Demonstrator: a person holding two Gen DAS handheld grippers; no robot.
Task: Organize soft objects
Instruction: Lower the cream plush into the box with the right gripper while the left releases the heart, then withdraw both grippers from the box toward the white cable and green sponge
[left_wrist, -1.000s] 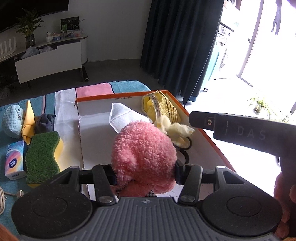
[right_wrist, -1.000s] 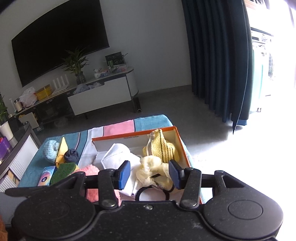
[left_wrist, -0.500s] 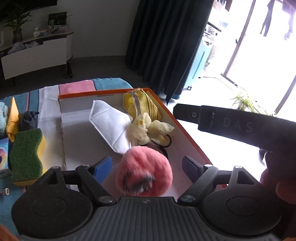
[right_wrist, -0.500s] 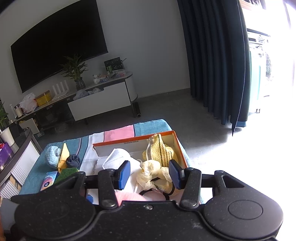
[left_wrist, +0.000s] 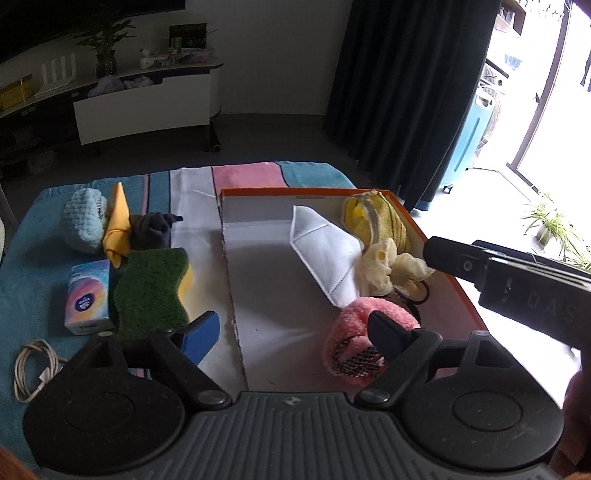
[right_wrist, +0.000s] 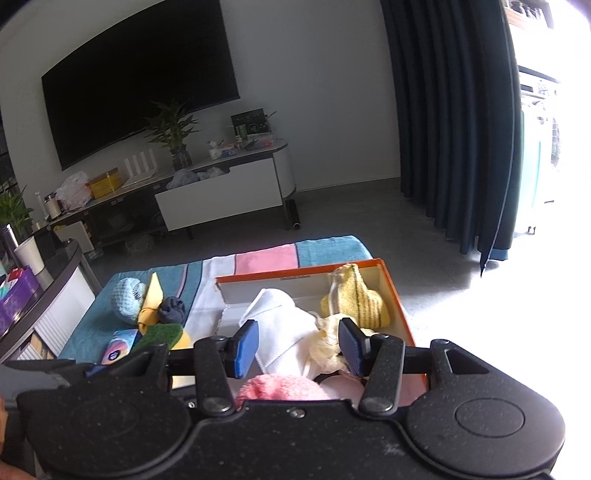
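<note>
An orange-rimmed box (left_wrist: 458, 284) holds a white mask (left_wrist: 325, 247), a yellow knit pouch (left_wrist: 376, 218), a cream scrunchie (left_wrist: 388, 266) and a pink fluffy item (left_wrist: 364, 339). My left gripper (left_wrist: 291, 334) is open and empty, above the box's near edge, with the pink item lying behind its right finger. My right gripper (right_wrist: 299, 347) is open and empty above the box (right_wrist: 391, 288), over the mask (right_wrist: 284, 325) and the scrunchie (right_wrist: 328, 350). On the cloth left of the box lie a green sponge (left_wrist: 151, 291), a tissue pack (left_wrist: 88, 295), a dark sock (left_wrist: 151, 229), a yellow cloth (left_wrist: 118, 229) and a light blue knit item (left_wrist: 85, 221).
A white cable (left_wrist: 33, 369) lies at the table's near left. The right gripper's body (left_wrist: 517, 284) crosses the right of the left wrist view. A TV console (right_wrist: 221, 192) and a dark curtain (right_wrist: 454, 110) stand beyond the table.
My left gripper opened and let go of the pink fluffy item, which now lies in the box. The left gripper then drew back. The right gripper stayed open over the box.
</note>
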